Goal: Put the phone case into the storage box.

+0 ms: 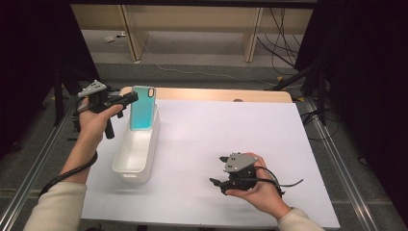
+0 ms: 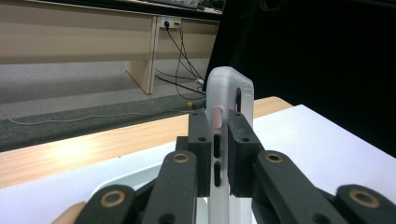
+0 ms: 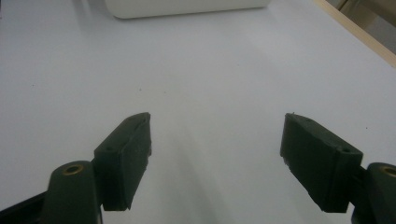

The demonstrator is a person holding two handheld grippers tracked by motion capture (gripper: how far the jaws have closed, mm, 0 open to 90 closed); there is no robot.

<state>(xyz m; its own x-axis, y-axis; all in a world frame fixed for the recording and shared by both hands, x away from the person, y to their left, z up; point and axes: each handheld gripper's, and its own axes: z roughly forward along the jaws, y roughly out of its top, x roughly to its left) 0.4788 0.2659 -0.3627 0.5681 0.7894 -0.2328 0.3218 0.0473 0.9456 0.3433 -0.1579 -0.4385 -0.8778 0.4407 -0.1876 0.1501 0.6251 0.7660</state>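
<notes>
The left gripper (image 1: 126,99) is pinching the teal phone case (image 1: 143,109) by its edge, holding it upright over the white bin's (image 1: 136,153) far end. That thin grip could let it twist free and miss. The right gripper (image 1: 222,174) is idling, jaws spread, on the table (image 1: 231,130).

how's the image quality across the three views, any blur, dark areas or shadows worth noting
High view: table evenly lit, both sides of the room black, phone case sharp enough. Left gripper view: the near links of the left tool look soft, the case edge bright, the right background dark. Right gripper view: the right tool casts a faint shadow on the white surface, and the bin at the top is washed out.
</notes>
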